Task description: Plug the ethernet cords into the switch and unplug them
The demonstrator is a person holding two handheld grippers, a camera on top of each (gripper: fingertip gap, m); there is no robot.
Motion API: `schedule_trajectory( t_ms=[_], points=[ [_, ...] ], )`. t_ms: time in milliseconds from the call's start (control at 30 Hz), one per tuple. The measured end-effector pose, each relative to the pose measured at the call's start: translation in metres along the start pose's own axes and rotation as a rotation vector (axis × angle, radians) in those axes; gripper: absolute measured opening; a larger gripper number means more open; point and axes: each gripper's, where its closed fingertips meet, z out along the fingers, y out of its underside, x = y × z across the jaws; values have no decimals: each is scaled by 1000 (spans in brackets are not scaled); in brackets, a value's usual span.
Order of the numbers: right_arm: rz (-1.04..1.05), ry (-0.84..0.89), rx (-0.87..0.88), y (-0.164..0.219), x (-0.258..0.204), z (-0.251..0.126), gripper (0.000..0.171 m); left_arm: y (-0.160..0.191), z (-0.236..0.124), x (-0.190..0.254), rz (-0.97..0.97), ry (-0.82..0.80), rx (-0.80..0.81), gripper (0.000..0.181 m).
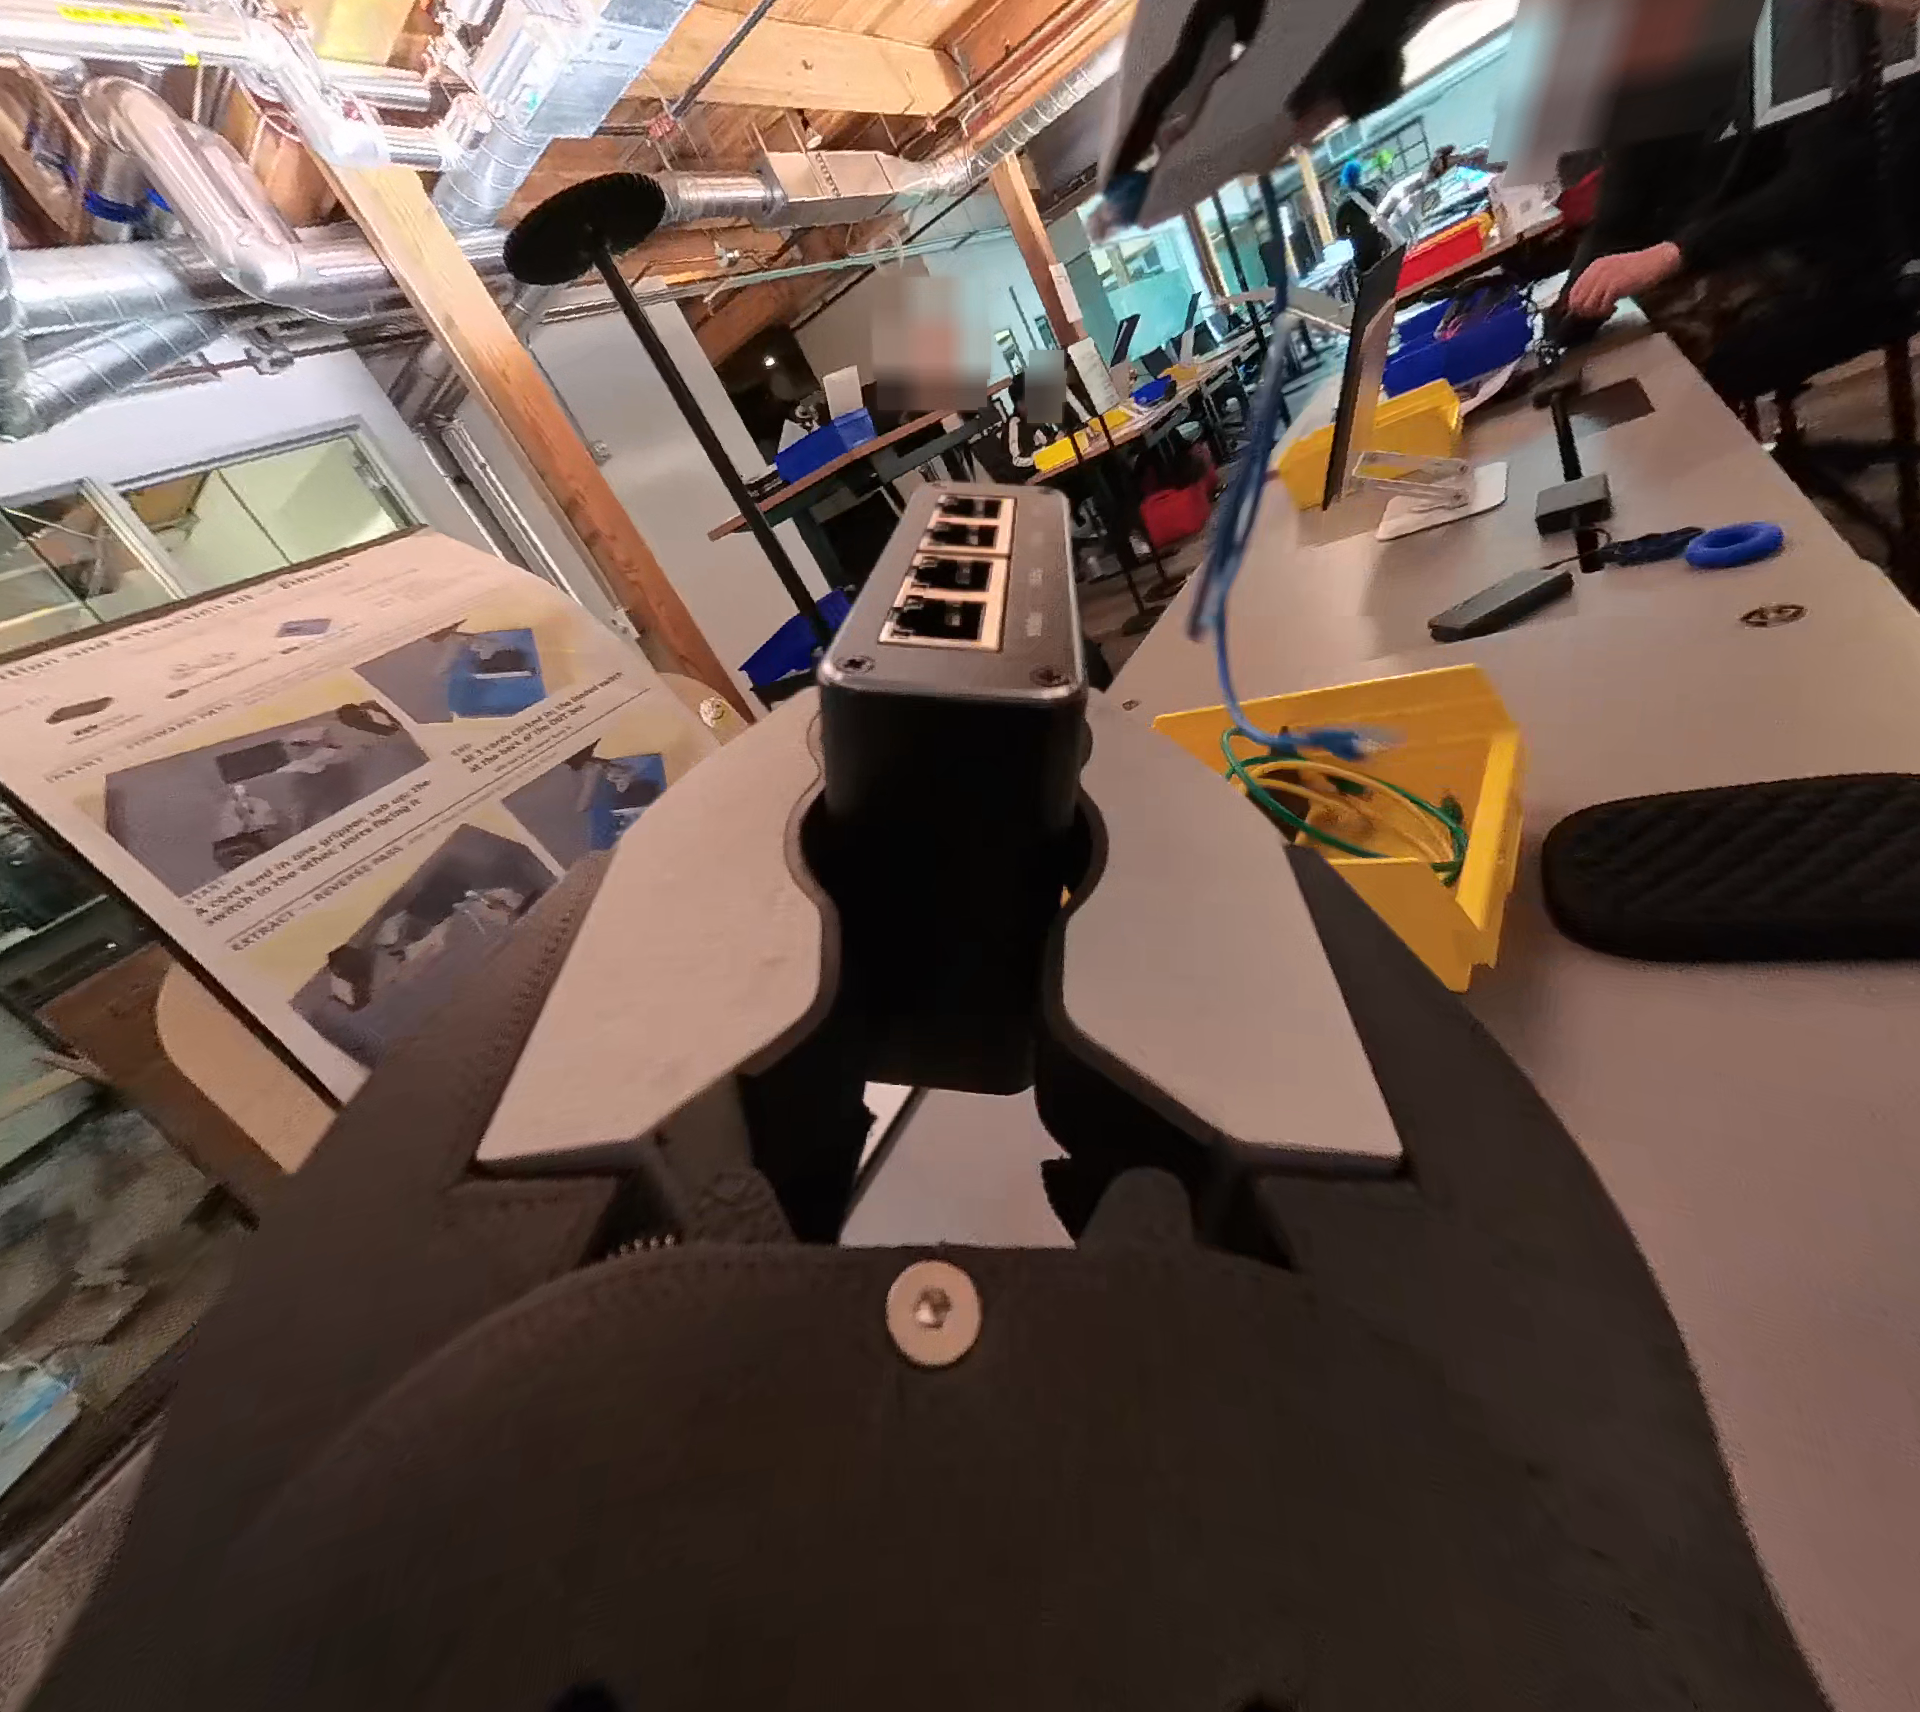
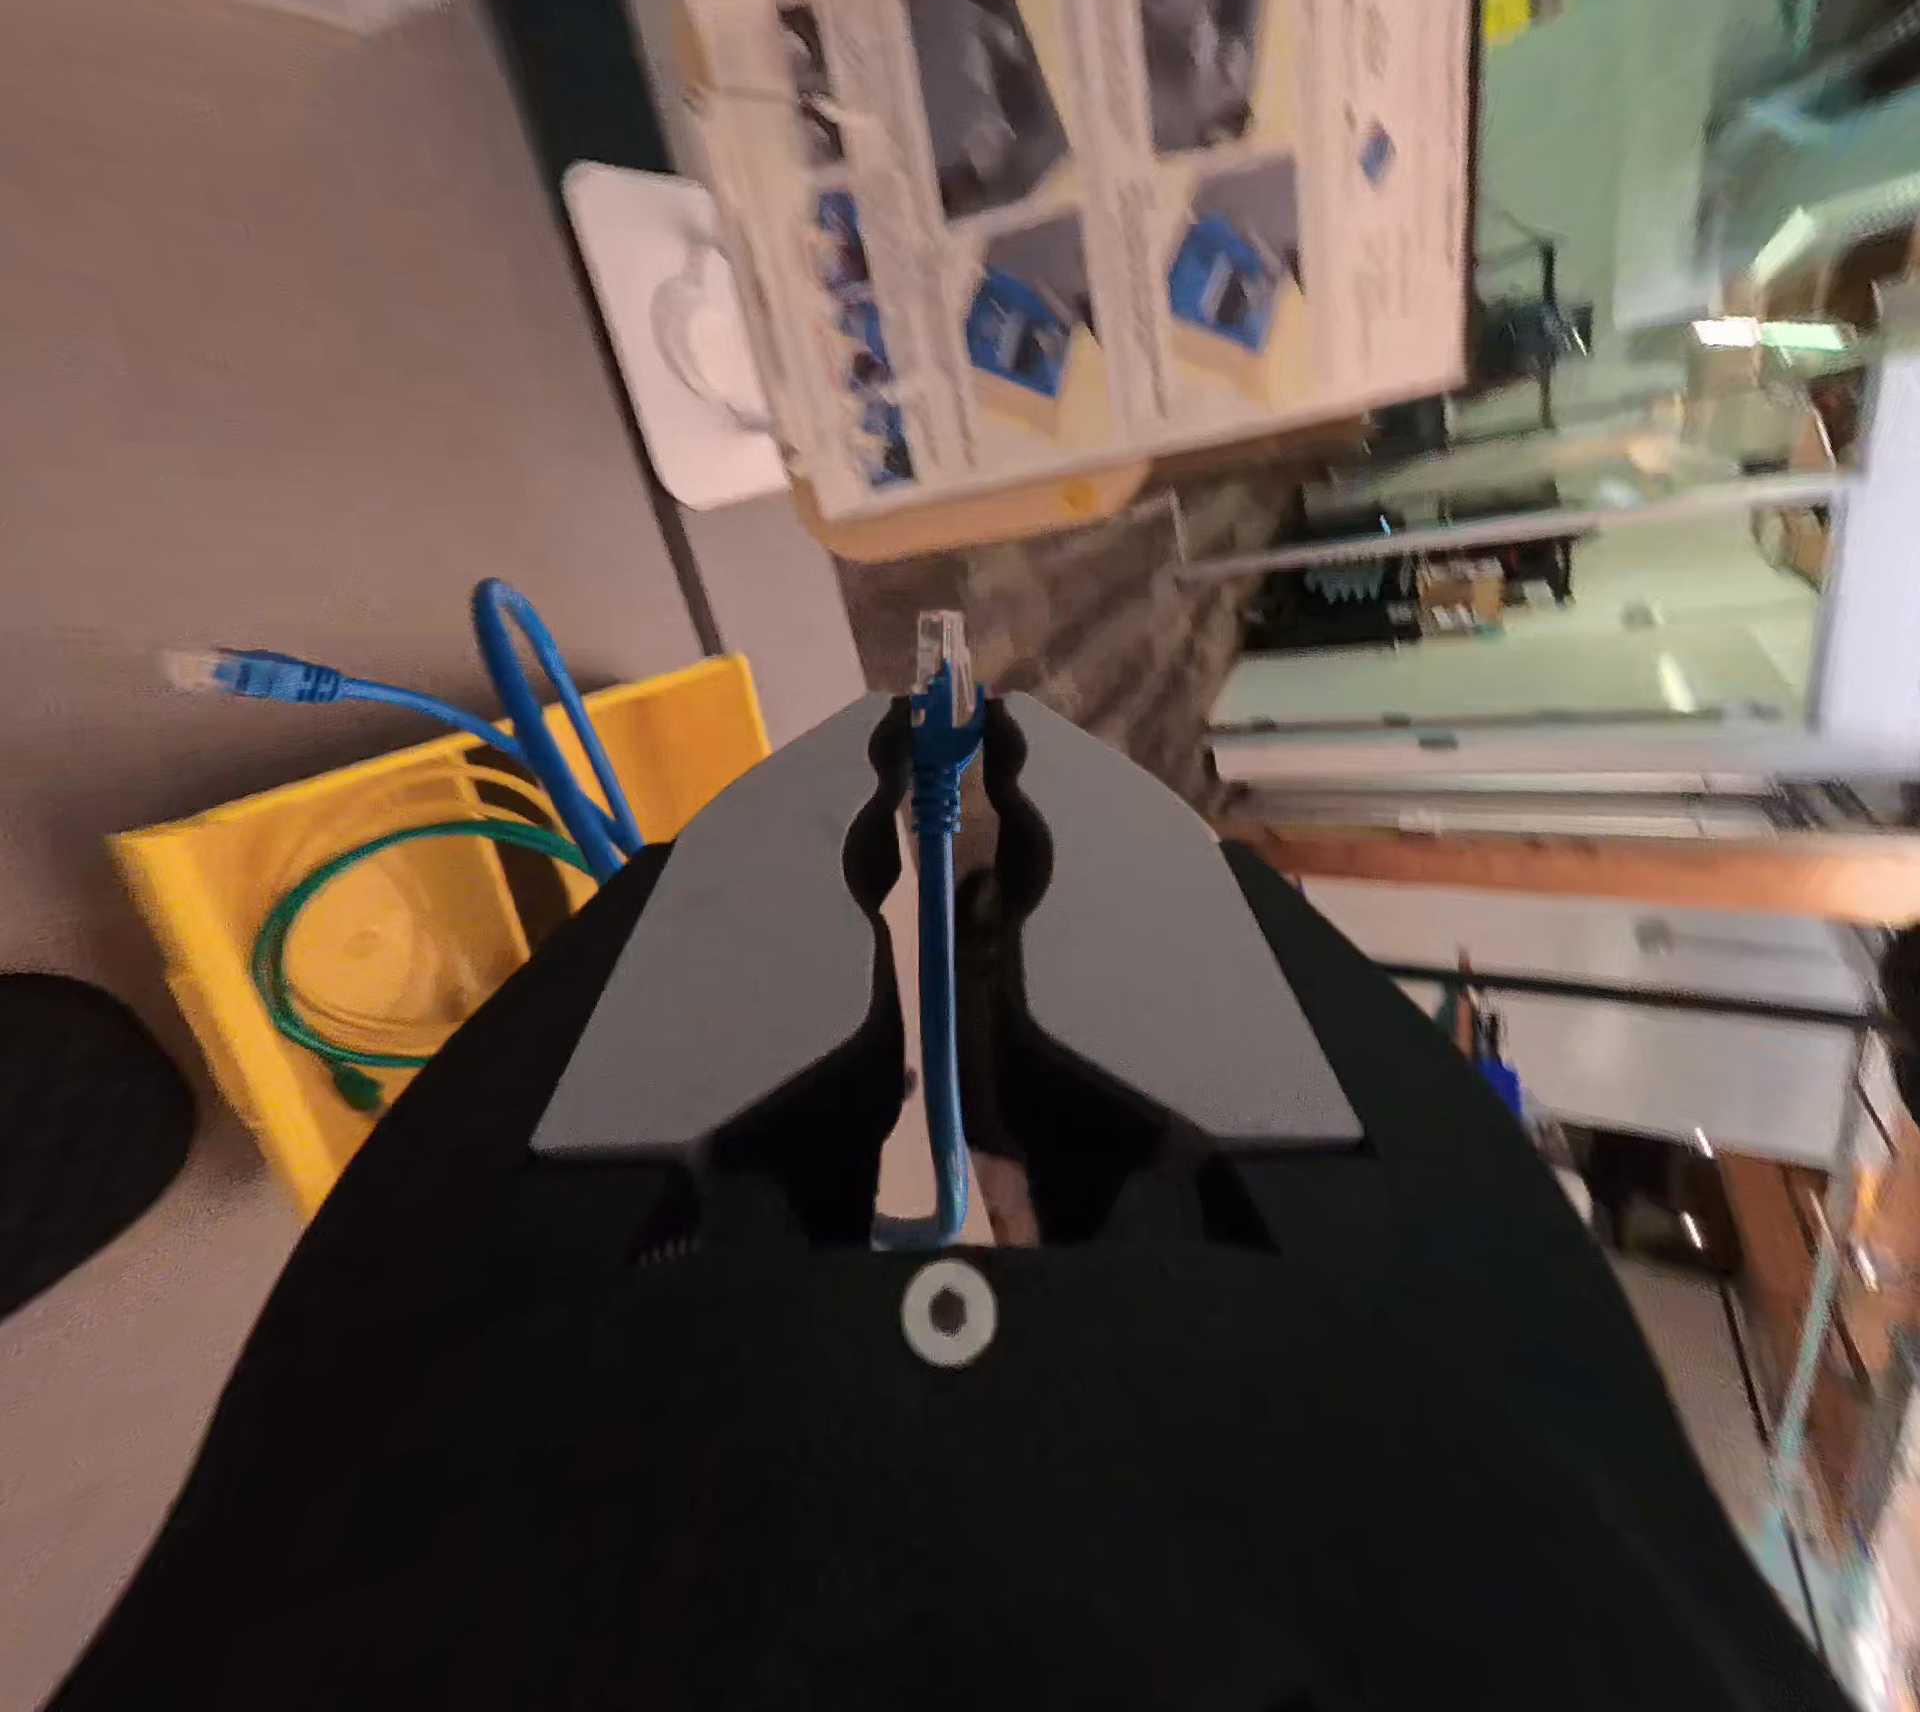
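My left gripper [image 1: 951,758] is shut on a black switch [image 1: 951,654] and holds it up above the table, its row of empty ports facing up. My right gripper [image 2: 943,706] is shut on the plug end of a blue ethernet cord [image 2: 940,831]; the clear plug [image 2: 940,644] sticks out past the fingertips. In the left wrist view the right gripper [image 1: 1132,192] hangs high at the upper right, with the blue cord [image 1: 1242,478] trailing down from it into a yellow bin [image 1: 1455,831]. The cord's other plug [image 2: 244,673] sticks out over the bin [image 2: 208,914].
The yellow bin holds coiled green [image 2: 312,956] and yellow cords. A black pad [image 1: 1745,862] lies right of it. A printed instruction board [image 1: 301,789] stands at the left. A phone [image 1: 1501,602], a blue ring [image 1: 1733,545] and a stand [image 1: 1392,457] lie farther back. A person's hand [image 1: 1621,280] rests at the far right.
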Motion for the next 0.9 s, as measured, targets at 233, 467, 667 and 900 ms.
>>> schedule_trajectory(
  t_ms=[233,467,667,900],
  points=[
    [71,-2,-198,94,-13,46,15,13,7,3,-17,19,-68,36],
    [153,10,-224,120,-3,34,15,19,10,4,-1,15,-97,39],
    [285,-167,-314,143,-55,53,15,21,13,7,-1,22,-114,37],
    [502,-340,-480,174,-162,108,14,28,19,15,17,38,-151,36]
  ],
)
